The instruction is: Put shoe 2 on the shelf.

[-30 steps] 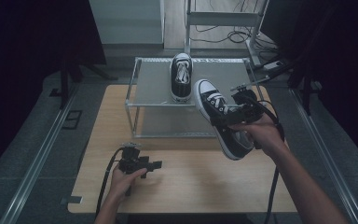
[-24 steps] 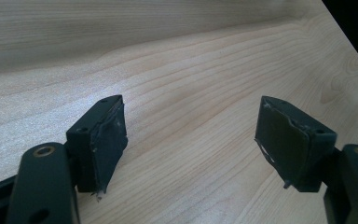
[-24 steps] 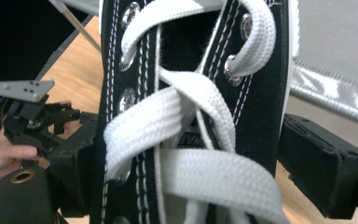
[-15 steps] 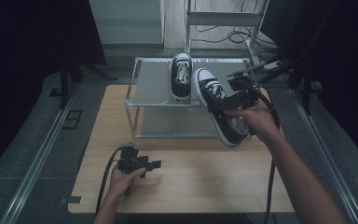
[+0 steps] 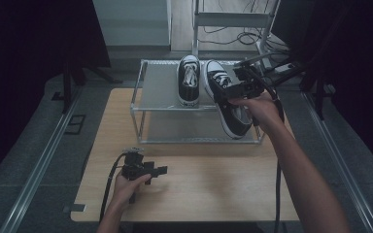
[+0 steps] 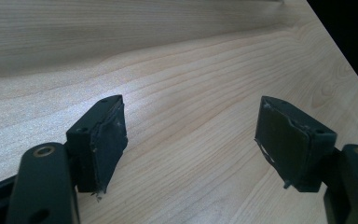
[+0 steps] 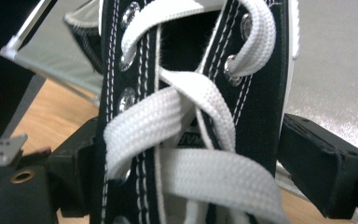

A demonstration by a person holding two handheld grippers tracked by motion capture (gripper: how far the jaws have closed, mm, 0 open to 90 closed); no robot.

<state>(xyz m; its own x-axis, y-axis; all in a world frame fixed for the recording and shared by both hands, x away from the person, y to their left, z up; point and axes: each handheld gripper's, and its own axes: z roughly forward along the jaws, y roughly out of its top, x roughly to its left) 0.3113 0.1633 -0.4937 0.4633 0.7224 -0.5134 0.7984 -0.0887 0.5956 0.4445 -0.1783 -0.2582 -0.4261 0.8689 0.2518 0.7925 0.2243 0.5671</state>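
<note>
Black canvas with white laces: that is the sneaker [image 5: 228, 104] pinched in the right gripper [image 5: 240, 87], jaws pressed against either side of the laced upper, as the right gripper view makes plain. From where I stand the shoe hangs tilted over the right half of the metal rack [image 5: 148, 99], toe toward the back of the top shelf, heel overhanging the front edge and not yet resting flat. Its mate, the second sneaker [image 5: 189, 80], already sits upright on that top shelf just to the left, nearly touching.

The left gripper [image 5: 148, 171] lies low on the wooden table [image 5: 213, 189] in the person's left hand, jaws spread wide with nothing between them (idle, by the look of it).

My reading is that the placing step is under way: pairing the shoes on the shelf. The next move calls for pushing the heel farther in and levelling the sole onto the shelf, parallel to the mate, before the jaws let go; released now, the shoe would likely tip off the front edge.
</note>
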